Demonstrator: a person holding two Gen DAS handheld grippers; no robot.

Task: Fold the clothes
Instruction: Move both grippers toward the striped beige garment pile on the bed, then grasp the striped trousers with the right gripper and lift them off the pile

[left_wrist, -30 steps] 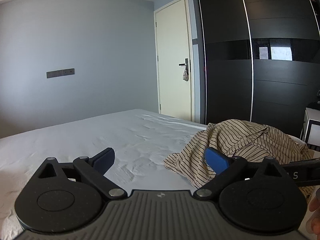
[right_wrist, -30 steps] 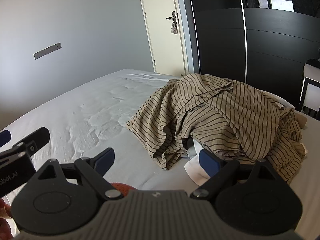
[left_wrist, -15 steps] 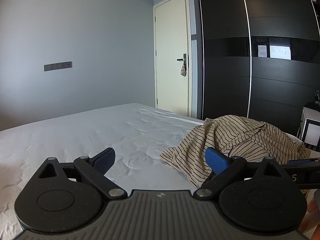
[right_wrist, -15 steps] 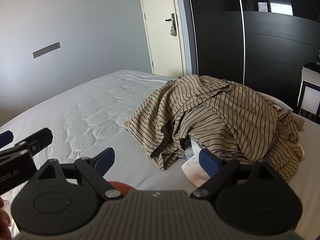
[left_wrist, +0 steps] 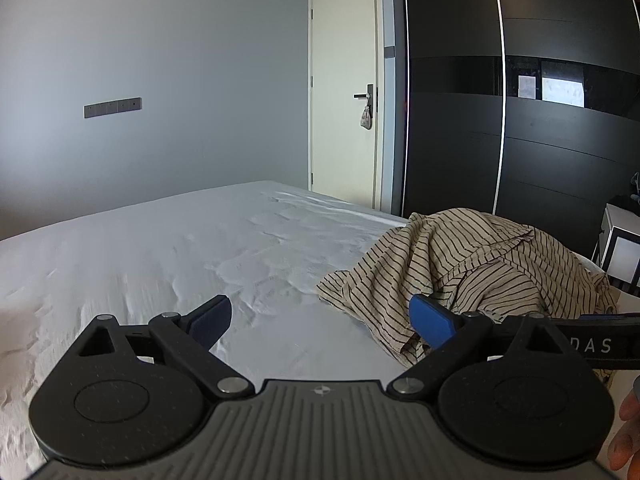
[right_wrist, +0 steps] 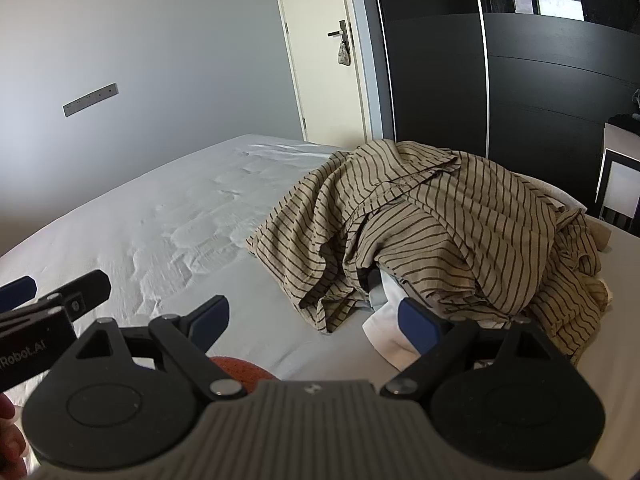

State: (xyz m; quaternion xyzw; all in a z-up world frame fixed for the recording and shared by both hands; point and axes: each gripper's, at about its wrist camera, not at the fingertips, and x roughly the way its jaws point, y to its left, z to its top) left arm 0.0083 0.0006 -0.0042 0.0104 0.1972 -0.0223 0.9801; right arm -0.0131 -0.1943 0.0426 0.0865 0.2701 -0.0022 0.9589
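A beige garment with dark stripes [right_wrist: 440,232] lies heaped on the right side of a white bed [right_wrist: 180,224]; the left wrist view shows the same striped garment [left_wrist: 460,264] at right. White and grey cloth [right_wrist: 384,320] pokes out from under the heap. My right gripper [right_wrist: 316,318] is open, just short of the heap's near edge, holding nothing. My left gripper [left_wrist: 322,318] is open over the bare sheet [left_wrist: 200,256], left of the heap. The left gripper's body [right_wrist: 48,312] shows at the left edge of the right wrist view.
A black sliding wardrobe [left_wrist: 520,120] stands behind the bed, with a cream door [left_wrist: 344,92] to its left and a grey wall. A white cabinet [left_wrist: 622,244] sits at far right. Something orange [right_wrist: 236,368] lies just below my right gripper. A hand's fingers [left_wrist: 628,432] show at bottom right.
Both cameras have tipped and shifted slightly, so the striped heap sits a little lower in the left view and nearer in the right view. Both grippers stay open.
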